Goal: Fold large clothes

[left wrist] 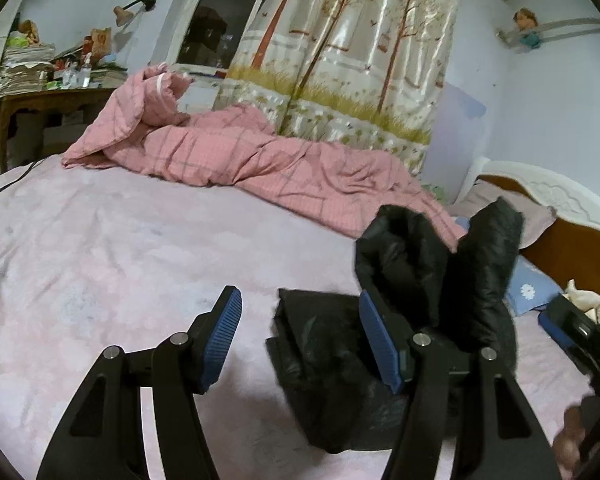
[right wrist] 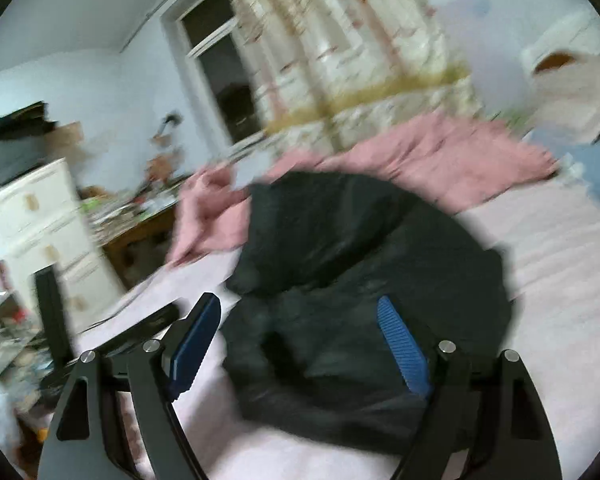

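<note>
**Both grippers released over a black jacket on the bed**

Fingers of the left gripper [left wrist: 300, 340] stand apart with nothing pressed between the blue ribbed pads [left wrist: 222, 340]; pale pink bed cover fills most of the gap between them. Its right-side finger overlaps the black puffy jacket [left wrist: 340, 360] in the left wrist view, but whether it touches the fabric cannot be told. The right gripper [right wrist: 300, 344] is also released, its fingers spread wide, with the jacket lying in the span between them and neither pad squeezing it. That view is heavily blurred, so fine detail of the cloth is lost.

The jacket sits bunched on the bed [left wrist: 100, 260], toward the near right part of the mattress as the left wrist camera sees it. Two bulky padded parts of it rise upright side by side, while a flatter, folded portion lies low on the cover in front of them. In the right wrist view the same garment is a dark rounded mound just ahead of the fingers.

Behind the jacket, a pink checked quilt [left wrist: 228, 156] lies crumpled along the far side of the bed, in front of a curtain [left wrist: 340, 52] printed with trees. A wooden headboard [left wrist: 572, 240] with white trim closes the right end, with a blue pillow [left wrist: 530, 284] near it. The right gripper's dark body shows at the right edge of the left wrist view.
</note>
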Motion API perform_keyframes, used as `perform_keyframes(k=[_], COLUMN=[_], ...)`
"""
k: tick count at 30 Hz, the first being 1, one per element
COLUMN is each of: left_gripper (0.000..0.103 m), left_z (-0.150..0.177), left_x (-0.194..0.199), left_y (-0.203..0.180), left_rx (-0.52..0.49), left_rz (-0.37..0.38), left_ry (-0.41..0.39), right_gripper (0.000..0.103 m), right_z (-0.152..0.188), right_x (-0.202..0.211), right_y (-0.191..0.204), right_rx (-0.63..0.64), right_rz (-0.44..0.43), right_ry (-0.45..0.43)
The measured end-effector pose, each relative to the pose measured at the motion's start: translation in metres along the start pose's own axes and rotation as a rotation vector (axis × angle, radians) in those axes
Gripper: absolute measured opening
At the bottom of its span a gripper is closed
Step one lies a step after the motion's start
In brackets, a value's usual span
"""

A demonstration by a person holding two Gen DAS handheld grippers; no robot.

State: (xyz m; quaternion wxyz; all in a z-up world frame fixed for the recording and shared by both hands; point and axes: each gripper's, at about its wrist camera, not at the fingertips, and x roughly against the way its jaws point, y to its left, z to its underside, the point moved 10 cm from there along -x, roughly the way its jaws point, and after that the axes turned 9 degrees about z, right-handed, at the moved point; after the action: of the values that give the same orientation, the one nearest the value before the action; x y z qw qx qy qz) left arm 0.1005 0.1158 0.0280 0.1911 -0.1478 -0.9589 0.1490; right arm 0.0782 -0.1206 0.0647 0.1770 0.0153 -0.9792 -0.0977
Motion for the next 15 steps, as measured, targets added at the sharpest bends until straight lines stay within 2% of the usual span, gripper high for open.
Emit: perform_keyframes(k=[2, 3, 4, 6, 8, 11, 15], left_gripper=[0.060, 0.060, 0.060, 0.062, 0.069, 0.072, 0.072], left_z=[-0.001, -0.002, -0.002, -0.004, -0.006, -0.007, -0.006], left_x=[0.002, 0.003, 0.005, 0.007, 0.013, 0.016, 0.007], left_y=[-0.010, -0.015, -0.022, -0.036, -0.049, -0.061, -0.055], left_rx=[-0.026, -0.043, -0.064, -0.096, -0.102, -0.117, -0.117], left_rz=[0.020, 0.026, 0.037, 0.073, 0.138, 0.185, 0.147], left_ry=[-0.014, -0.021, -0.034, -0.055, -0.095, -0.118, -0.094], right_gripper=[0.073, 0.064, 0.061, 0.061, 0.061, 0.060, 0.060], right_z=[-0.009, -0.011, -0.010, -0.003, 0.018, 0.051, 0.075], right_x=[-0.009, -0.019, -0.028, -0.047, -0.071, -0.090, -0.090], right_y=[-0.014, -0.019, -0.020, -0.014, 0.006, 0.033, 0.049], right_rx=[0.051, 0.069, 0.071, 0.076, 0.089, 0.177, 0.229], right_rz=[0.120, 0.153, 0.147, 0.093, -0.030, -0.139, -0.184], right_ry=[-0.009, 0.007, 0.028, 0.100, 0.236, 0.335, 0.330])
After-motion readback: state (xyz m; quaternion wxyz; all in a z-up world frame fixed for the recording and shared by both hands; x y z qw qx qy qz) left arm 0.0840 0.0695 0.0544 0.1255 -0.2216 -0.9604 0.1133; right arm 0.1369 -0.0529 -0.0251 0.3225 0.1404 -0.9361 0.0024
